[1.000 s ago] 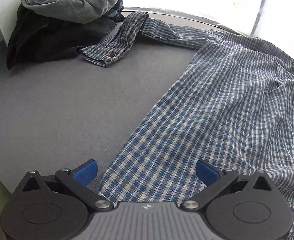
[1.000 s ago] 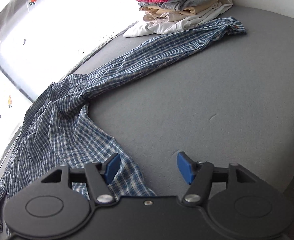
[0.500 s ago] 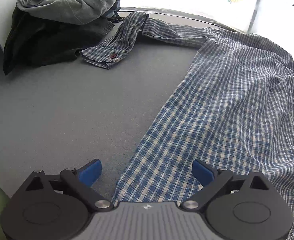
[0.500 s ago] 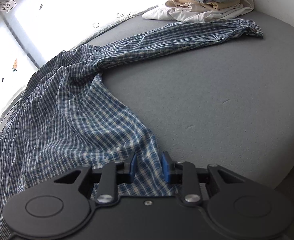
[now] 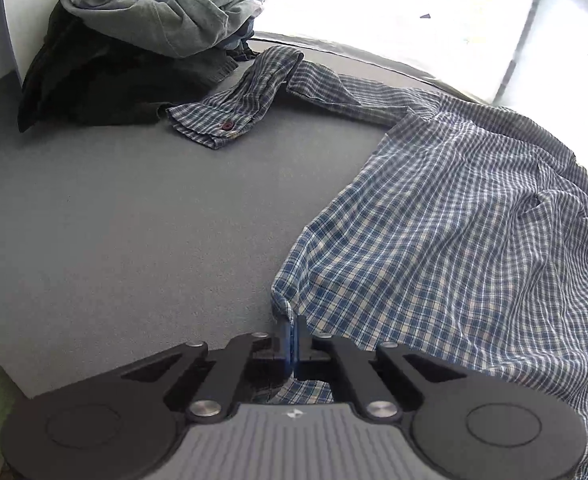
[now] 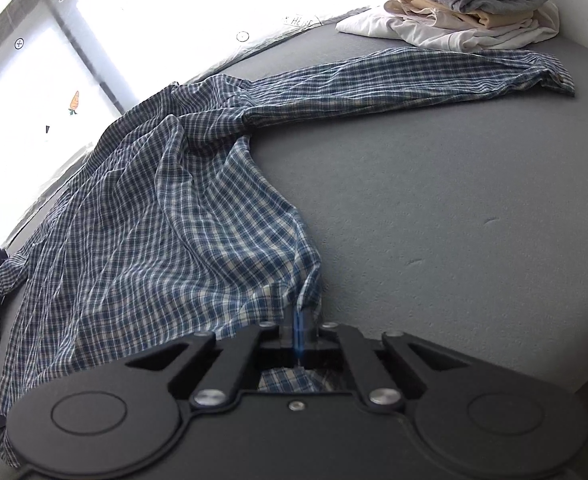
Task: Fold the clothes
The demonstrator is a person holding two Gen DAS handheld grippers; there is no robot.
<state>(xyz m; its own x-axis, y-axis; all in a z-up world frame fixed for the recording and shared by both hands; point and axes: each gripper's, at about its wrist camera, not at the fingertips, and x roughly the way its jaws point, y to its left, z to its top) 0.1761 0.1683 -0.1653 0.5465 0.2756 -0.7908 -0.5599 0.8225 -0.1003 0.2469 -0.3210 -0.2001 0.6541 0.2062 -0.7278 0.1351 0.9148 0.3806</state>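
A blue and white plaid shirt (image 5: 454,232) lies spread on the grey surface (image 5: 133,220), and it also shows in the right wrist view (image 6: 165,232). My left gripper (image 5: 294,336) is shut on the shirt's near left hem corner. My right gripper (image 6: 300,332) is shut on the near right hem corner. Both corners are lifted a little off the surface. One sleeve (image 5: 249,96) runs toward the far left; the other sleeve (image 6: 414,76) stretches toward the far right.
A heap of unfolded grey and dark clothes (image 5: 141,40) lies at the far left. A stack of folded clothes (image 6: 470,4) with a red one on top stands at the far right. A bright window (image 6: 113,40) lines the far edge.
The left gripper has closed on the hem corner; it was open half a second ago. The right gripper has finished closing on its corner. Both corners have risen a little.
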